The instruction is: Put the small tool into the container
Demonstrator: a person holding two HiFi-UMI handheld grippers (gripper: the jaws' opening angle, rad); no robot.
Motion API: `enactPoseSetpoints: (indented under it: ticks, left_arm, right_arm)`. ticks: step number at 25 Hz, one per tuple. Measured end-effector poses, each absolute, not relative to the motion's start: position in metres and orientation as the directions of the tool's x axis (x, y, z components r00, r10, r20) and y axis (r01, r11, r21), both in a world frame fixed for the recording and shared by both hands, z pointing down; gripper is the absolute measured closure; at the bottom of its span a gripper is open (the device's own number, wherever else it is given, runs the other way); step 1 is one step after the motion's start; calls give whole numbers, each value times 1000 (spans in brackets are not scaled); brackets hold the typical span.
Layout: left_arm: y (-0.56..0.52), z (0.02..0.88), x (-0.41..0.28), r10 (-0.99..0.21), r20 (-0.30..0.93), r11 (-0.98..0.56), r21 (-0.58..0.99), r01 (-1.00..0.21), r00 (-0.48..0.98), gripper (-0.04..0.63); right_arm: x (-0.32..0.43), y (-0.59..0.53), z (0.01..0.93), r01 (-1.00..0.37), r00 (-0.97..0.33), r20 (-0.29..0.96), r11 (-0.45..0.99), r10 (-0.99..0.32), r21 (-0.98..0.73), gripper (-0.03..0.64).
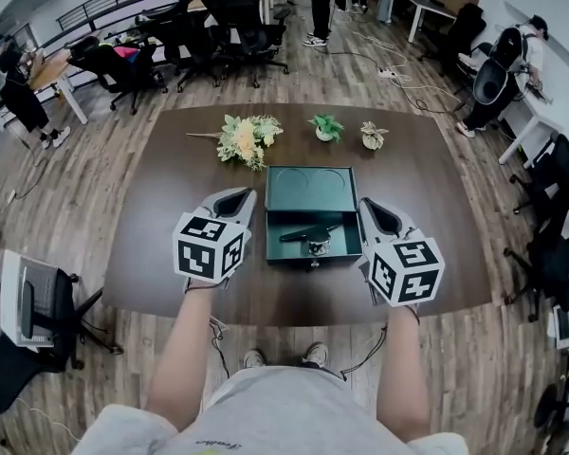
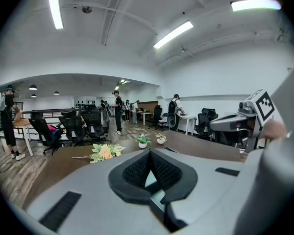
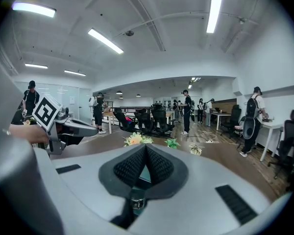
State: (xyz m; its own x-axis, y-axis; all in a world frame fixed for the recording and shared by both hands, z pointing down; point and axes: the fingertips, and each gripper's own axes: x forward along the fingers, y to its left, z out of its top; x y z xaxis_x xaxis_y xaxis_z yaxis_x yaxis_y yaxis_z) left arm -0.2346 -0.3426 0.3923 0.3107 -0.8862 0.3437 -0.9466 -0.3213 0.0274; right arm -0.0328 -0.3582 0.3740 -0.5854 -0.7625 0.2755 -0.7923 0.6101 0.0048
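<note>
An open dark green container [image 1: 343, 218] sits on the middle of the brown table [image 1: 171, 188], its lid [image 1: 308, 185] laid back flat. A small black tool [image 1: 308, 232] lies inside its front part, with a small metallic piece [image 1: 318, 246] just in front of it. My left gripper [image 1: 235, 198] hovers beside the container's left wall, shut and holding nothing. At the right wall my right gripper [image 1: 377, 212] is likewise shut and empty. In the left gripper view the left gripper [image 2: 149, 155] has its pads together, as does the right gripper [image 3: 146, 149] in the right gripper view.
A bunch of flowers [image 1: 245, 138] and two small potted plants [image 1: 326, 126] [image 1: 372, 136] stand at the table's far side. Office chairs [image 1: 237, 17] and desks ring the table. People stand in the background. The table's near edge is just in front of me.
</note>
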Motion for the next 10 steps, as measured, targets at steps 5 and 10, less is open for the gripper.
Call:
enactPoseSetpoints:
  ticks: [5,10]
  left_arm:
    - [-342,393,-234,-884,348,-324,24,-946,312,598]
    - [-339,395,-231,-881,350,-332,21,-943,318,598]
  right_arm:
    - [-33,-358,373,-792,-586,275,610,-762,1,614]
    - [-33,-355,374,-793,-586,275,609,-763,-1,614]
